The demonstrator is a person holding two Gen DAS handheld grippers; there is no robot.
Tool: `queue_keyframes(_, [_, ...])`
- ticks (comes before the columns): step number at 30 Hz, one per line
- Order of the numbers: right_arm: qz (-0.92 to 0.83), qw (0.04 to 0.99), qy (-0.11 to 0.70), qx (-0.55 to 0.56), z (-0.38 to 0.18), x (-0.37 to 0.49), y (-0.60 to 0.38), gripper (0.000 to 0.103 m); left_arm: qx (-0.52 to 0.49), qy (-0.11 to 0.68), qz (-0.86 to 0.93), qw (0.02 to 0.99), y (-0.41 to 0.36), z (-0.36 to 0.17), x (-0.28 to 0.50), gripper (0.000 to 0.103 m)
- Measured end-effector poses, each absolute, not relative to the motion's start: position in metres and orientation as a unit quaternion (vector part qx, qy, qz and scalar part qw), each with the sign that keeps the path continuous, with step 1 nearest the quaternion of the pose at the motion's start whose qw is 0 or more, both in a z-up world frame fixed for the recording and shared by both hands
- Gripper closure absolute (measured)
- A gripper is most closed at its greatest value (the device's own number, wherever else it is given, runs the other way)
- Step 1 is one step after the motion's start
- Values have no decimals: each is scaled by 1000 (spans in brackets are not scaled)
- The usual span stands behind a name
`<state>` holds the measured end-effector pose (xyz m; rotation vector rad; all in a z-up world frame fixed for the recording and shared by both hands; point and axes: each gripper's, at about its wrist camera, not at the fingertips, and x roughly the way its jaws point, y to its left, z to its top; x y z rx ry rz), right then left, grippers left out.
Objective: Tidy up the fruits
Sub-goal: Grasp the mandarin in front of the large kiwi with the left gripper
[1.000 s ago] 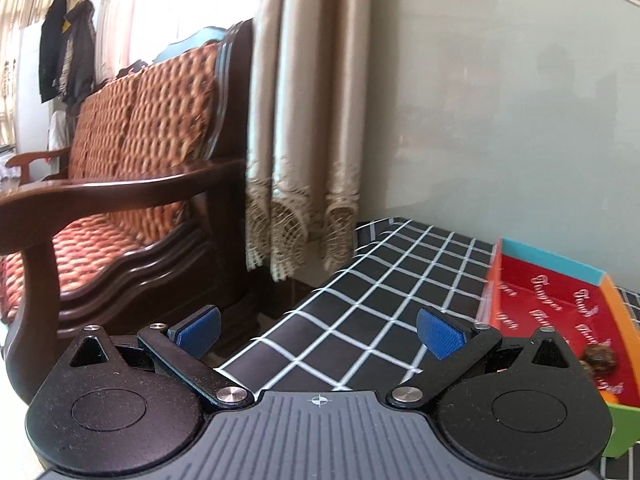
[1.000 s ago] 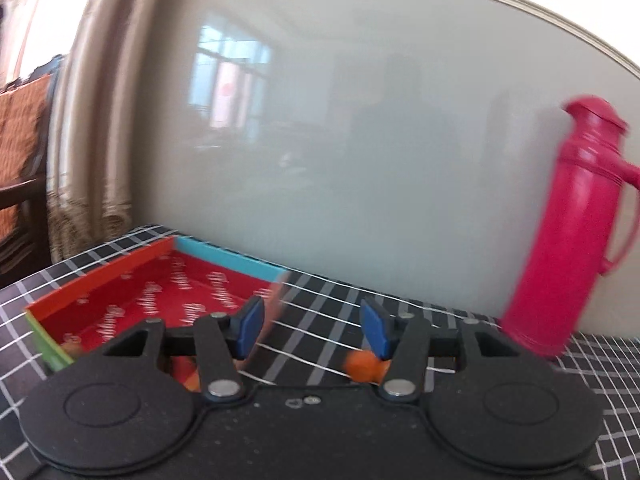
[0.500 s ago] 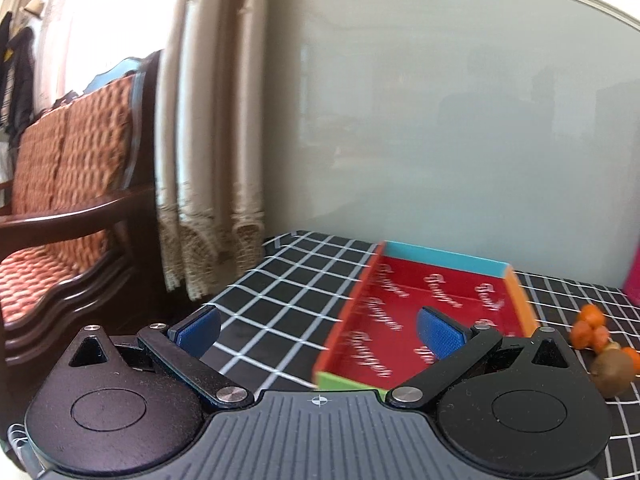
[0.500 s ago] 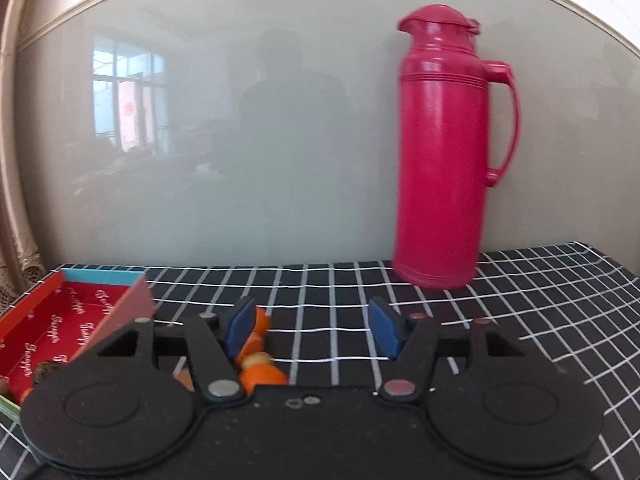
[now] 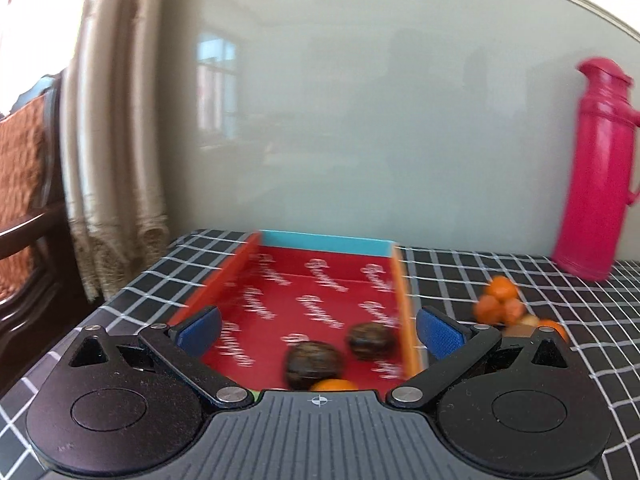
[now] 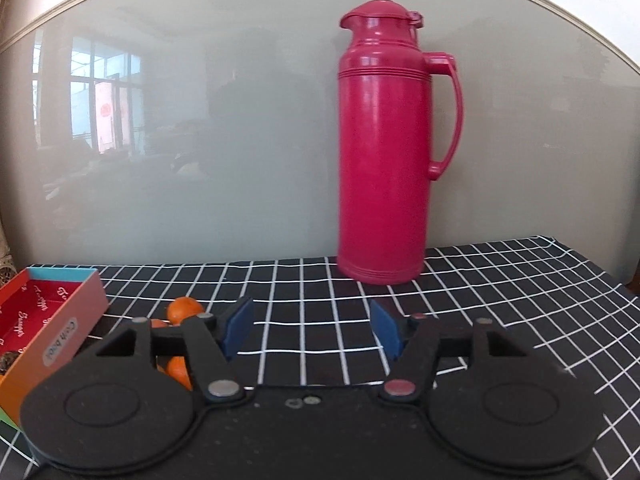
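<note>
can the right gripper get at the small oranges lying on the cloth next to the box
Probably yes. The right gripper is open with nothing between its fingers, its jaws having just been opening. The oranges lie just to its left on the cloth, outside the box; only a short sideways shift seems needed.

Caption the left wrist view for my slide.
Open left tool faces a red tray holding two dark fruits and an orange; more oranges lie outside.

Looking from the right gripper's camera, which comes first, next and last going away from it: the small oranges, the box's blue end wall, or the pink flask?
1. Small oranges, just left of the right gripper.
2. Box's blue end wall, far left.
3. Pink flask, upright near the back wall, slightly right.
</note>
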<state>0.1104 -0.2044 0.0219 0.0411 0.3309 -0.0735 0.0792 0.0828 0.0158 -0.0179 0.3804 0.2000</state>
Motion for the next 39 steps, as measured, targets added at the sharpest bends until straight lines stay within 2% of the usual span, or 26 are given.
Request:
queue_keyframes(2, [-41, 985, 165, 23, 21, 109, -212, 39, -1, 189, 89, 978, 70, 14, 81, 0])
queue_keyframes(3, [-44, 985, 165, 24, 21, 109, -215, 39, 1, 188, 84, 979, 65, 13, 82, 7])
queue_keyframes(5, [-50, 985, 165, 25, 20, 107, -223, 39, 6, 197, 71, 978, 53, 12, 86, 14])
queue_keyframes(23, [-90, 980, 173, 34, 7, 96, -280, 39, 40, 216, -68, 973, -57, -7, 99, 14])
queue_keyframes(29, [-99, 978, 177, 38, 3, 94, -294, 39, 52, 246, -121, 960, -95, -19, 107, 15])
queue_keyframes(39, [-100, 975, 192, 41, -7, 100, -307, 38, 53, 267, -98, 957, -112, -33, 134, 15])
